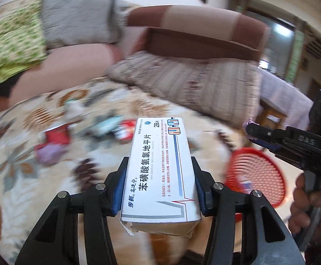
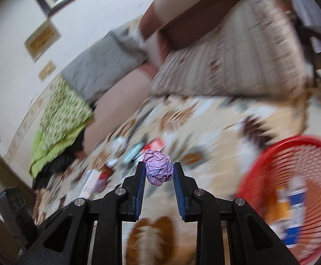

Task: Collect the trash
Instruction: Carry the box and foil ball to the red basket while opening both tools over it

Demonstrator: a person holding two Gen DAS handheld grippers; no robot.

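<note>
Both hands loaded, so I read this as the carry-to-bin step. My left gripper (image 1: 160, 183) has its fingers clamped on a pill box (image 1: 160, 167), pads on the two long sides near the back end, so most of the box sticks out fwd, flat and level, printed face up. Grip that far back is prob fine for a light carton, but it could pivot if I swing hard.

My right gripper (image 2: 159, 183) pinches a paper ball (image 2: 158, 167), purple, crumpled, right at the fingertips. Fingers narrow, squeezing it from both sides. Tip hold makes sense: ball should drop clean when I open.

The basket (image 2: 293, 198), red mesh, sits on the rug (image 2: 204, 121) to the right, near the right gripper, and has a couple of cartons in it already. In the left view, the right gripper shows above the basket's rim w/ the ball, so that one prob goes in first.

More trash (image 1: 83, 137) is left on the rug ahead, near the sofa (image 1: 193, 33): red packs, a teal thing, something purple. Too blurred to name. Task partway, imo.
</note>
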